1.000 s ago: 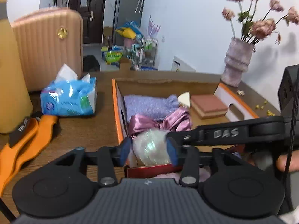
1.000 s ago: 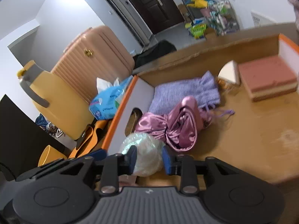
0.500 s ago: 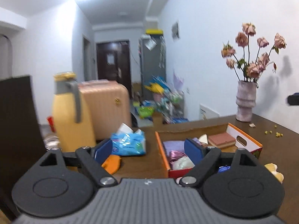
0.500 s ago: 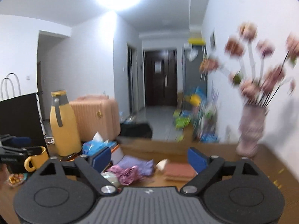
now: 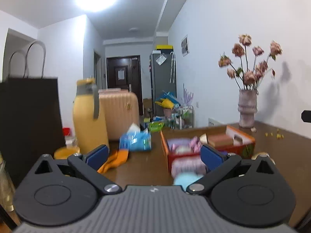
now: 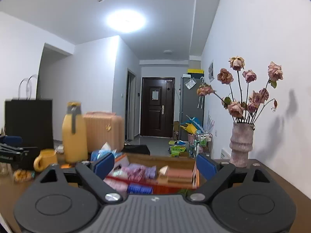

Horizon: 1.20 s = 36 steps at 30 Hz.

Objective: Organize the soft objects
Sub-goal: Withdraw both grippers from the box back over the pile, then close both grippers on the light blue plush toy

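The orange-rimmed cardboard box [image 5: 208,143] sits on the brown table [image 5: 281,155] ahead of both tools, holding soft items: a lilac cloth [image 5: 176,141], pink satin fabric [image 5: 194,141], a pale bundle [image 5: 182,149] and a reddish-brown block [image 5: 220,139]. In front of the box, nearer the left gripper [image 5: 153,155], lie a pink fluffy piece [image 5: 187,166] and a light blue one [image 5: 184,179], both blurred. The left gripper has just been opening further and now stands spread wide with nothing between its blue pads [image 5: 97,154]. The right gripper [image 6: 154,165] is likewise spread and empty, the box [image 6: 151,174] framed between its fingers. Left of the box are a blue tissue pack [image 5: 136,140], an orange cloth [image 5: 114,159] and a yellow bottle [image 5: 88,116]; beyond it, to the right, stands a vase of dried roses [image 5: 247,108].
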Available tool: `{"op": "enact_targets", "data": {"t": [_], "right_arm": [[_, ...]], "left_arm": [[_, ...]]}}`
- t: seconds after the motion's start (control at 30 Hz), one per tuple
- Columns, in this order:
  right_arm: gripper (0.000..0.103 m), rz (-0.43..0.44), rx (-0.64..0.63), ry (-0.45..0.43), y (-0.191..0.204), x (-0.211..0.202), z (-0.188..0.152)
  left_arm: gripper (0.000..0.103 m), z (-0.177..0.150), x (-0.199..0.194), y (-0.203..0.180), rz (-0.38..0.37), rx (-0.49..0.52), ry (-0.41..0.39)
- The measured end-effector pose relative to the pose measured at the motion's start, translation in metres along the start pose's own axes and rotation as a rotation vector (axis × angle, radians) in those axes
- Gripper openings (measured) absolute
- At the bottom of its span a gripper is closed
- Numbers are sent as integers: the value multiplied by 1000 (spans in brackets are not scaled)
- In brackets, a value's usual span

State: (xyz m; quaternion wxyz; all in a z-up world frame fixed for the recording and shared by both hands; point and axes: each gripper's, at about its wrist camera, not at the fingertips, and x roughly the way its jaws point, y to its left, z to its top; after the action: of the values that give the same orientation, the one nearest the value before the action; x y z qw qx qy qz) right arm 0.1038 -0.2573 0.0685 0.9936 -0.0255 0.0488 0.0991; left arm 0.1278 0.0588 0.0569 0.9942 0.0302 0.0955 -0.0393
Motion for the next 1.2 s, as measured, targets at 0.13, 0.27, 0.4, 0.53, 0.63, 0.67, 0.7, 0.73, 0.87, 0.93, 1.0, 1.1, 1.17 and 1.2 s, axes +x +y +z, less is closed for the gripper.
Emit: {"op": "enact_targets", "data": {"t": [0.13, 0.27, 0.4, 0.53, 0.63, 0.67, 0.7, 0.73, 0.87, 0.93, 1.0, 1.1, 1.17, 1.2], "right_arm": [[91, 30, -47, 13, 27, -32, -47], [91, 73, 7, 79, 41, -51, -77], [91, 76, 63, 98, 49, -61, -90], [91, 54, 35, 96, 53, -65, -91], [91, 47, 54, 95, 54, -65, -91], [91, 48, 68, 102, 54, -64, -93], [91, 47, 79, 112, 53, -60, -92], [91, 44, 92, 123, 52, -56, -93], [91, 53, 129, 159, 51, -26, -94], [91, 79, 148, 178, 49, -7, -92], [89, 110, 172, 196, 48, 18, -88], [84, 155, 227, 221, 44, 60, -83], [77, 188, 278, 267, 41, 95, -82], [73, 205, 298, 289, 39, 110, -82]], "left_arm": [[103, -43, -30, -1, -27, -76, 62], [103, -71, -43, -3, -57, -61, 139], [103, -81, -47, -1, -27, -71, 162], [103, -82, -58, 2, -15, -72, 135], [103, -79, -61, 2, -11, -64, 122], [103, -79, -60, 0, -10, -62, 124], [103, -79, -58, -1, -8, -58, 127], [103, -79, -55, -3, -4, -48, 127], [103, -74, -33, -10, -7, -14, 111], [102, -68, -12, -9, -25, -36, 108], [99, -60, 18, -8, -39, -62, 136], [89, -50, 71, -7, -80, -77, 186], [79, -44, 103, -6, -101, -91, 218], [74, -42, 120, -5, -121, -97, 237]]}}
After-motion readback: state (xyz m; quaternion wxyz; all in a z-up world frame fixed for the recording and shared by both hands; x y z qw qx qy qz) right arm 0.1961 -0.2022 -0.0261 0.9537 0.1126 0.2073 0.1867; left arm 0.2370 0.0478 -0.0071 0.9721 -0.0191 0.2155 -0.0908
